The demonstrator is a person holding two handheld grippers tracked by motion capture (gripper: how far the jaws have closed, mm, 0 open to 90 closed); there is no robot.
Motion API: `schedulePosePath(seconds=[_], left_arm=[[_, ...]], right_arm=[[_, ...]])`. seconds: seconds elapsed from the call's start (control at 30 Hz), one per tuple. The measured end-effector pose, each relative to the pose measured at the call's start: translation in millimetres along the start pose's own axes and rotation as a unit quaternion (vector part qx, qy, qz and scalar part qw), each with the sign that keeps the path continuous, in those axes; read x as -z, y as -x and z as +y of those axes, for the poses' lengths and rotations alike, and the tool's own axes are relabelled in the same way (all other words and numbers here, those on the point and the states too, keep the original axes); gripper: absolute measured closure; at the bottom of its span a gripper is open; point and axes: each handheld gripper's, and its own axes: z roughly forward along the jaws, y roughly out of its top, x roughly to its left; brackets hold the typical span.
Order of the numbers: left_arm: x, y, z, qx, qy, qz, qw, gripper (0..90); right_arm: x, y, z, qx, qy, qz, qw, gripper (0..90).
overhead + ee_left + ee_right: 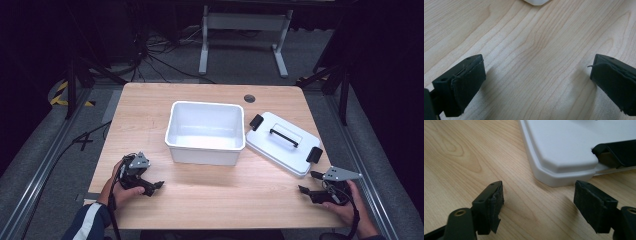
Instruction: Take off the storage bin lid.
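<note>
Both grippers rest low at the near edge of the table (210,200), held by hands: the left gripper (156,186) at 7 o'clock, the right gripper (306,183) at 5 o'clock. Each has its jaws spread wide with nothing between them but bare wood. At the table's middle sits an empty white tub (205,131). Just beside it at 3 o'clock lies a white lid (282,142) with a black handle (284,137) and black clips, its near corner close ahead of the right gripper's jaws.
</note>
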Motion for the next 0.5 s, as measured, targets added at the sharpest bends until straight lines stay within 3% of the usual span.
schedulePosePath(seconds=[0.13,0.5], left_arm=[[-0.1,-0.1,0.1,0.0,0.0,-0.001,1.0,0.4],[0.0,0.4,0.0,0.001,-0.001,0.002,1.0,0.4]], right_arm=[[-1.6,2.1,0.6,-0.017,-0.006,0.008,0.9998,21.8],[-2.0,2.2,0.7,-0.02,-0.007,0.006,0.9998,20.2]])
